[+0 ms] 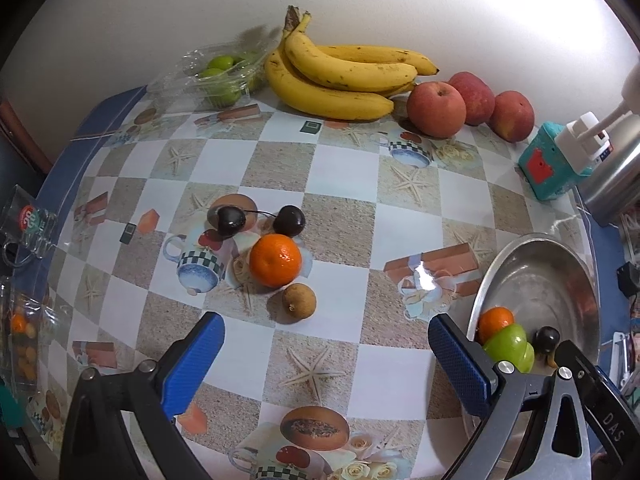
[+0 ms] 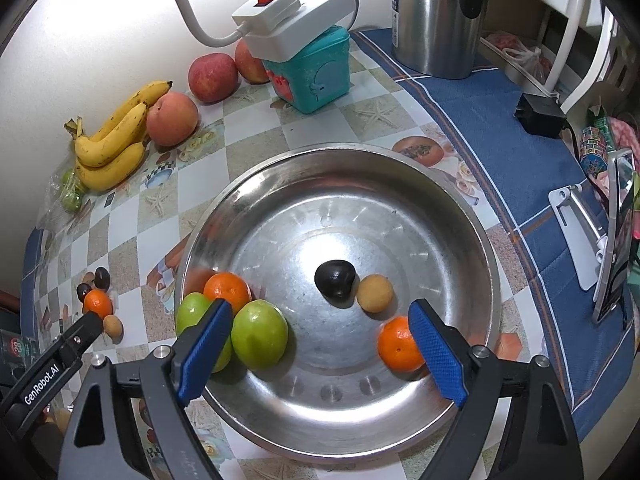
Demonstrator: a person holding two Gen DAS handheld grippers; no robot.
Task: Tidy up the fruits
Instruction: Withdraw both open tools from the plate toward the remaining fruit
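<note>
**Operator:** Over the steel bowl (image 2: 472,216) I hold the right gripper (image 2: 320,344), jaws spread wide and nothing between the pads. Beneath it lie two green fruits (image 2: 260,334), a mandarin (image 2: 227,290) touching them, a dark cherry (image 2: 335,278) just beside a small brown longan (image 2: 375,293), and a second mandarin (image 2: 398,346) next to the right finger.

**Observer:** And the left side?

**Operator:** My left gripper (image 1: 326,360) hangs above the patterned tablecloth (image 1: 344,184), likewise released — empty. Ahead of it: one mandarin (image 1: 275,260), a longan (image 1: 299,303) near it, and two cherries (image 1: 289,221) joined by stems.

**Observer:** Against the wall?

**Operator:** A bunch of bananas (image 1: 340,76), three apples (image 1: 436,109) to its right, and green fruits in a clear plastic container (image 1: 216,76) to its left — all well apart from the bowl.
</note>
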